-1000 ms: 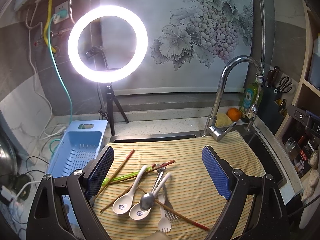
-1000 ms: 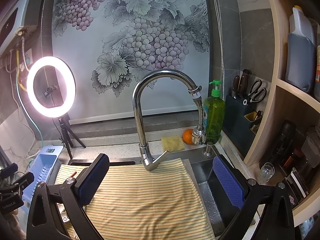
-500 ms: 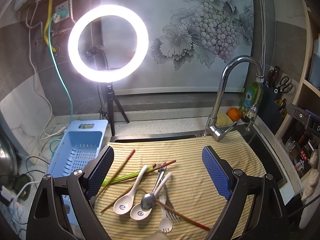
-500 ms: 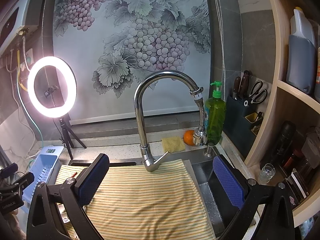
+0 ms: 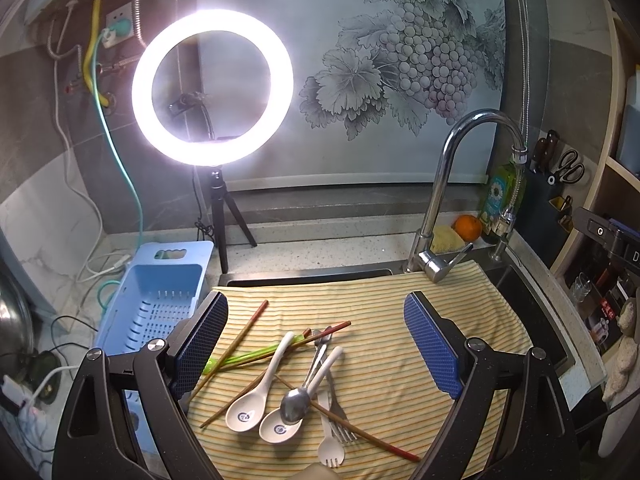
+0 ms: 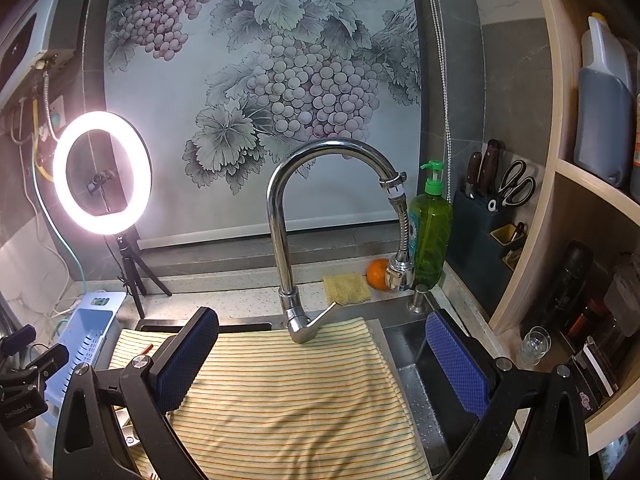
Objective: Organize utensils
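In the left wrist view a pile of utensils lies on a yellow striped cloth (image 5: 400,360): two white ceramic spoons (image 5: 256,396), a metal spoon (image 5: 298,398), a metal fork (image 5: 338,408), a white plastic fork (image 5: 330,450), brown chopsticks (image 5: 236,340) and green chopsticks (image 5: 244,358). My left gripper (image 5: 316,338) is open and empty, held above the pile. My right gripper (image 6: 322,358) is open and empty over the bare right part of the cloth (image 6: 288,392). A blue slotted basket (image 5: 156,304) stands left of the cloth.
A chrome faucet (image 6: 288,240) rises behind the cloth. A lit ring light on a tripod (image 5: 212,88) stands at the back left. A sponge (image 6: 346,288), an orange (image 6: 378,274) and a green soap bottle (image 6: 432,228) sit by the open sink (image 6: 432,392) at right.
Both views have shifted only slightly. The utensils have not moved and both grippers stay open.
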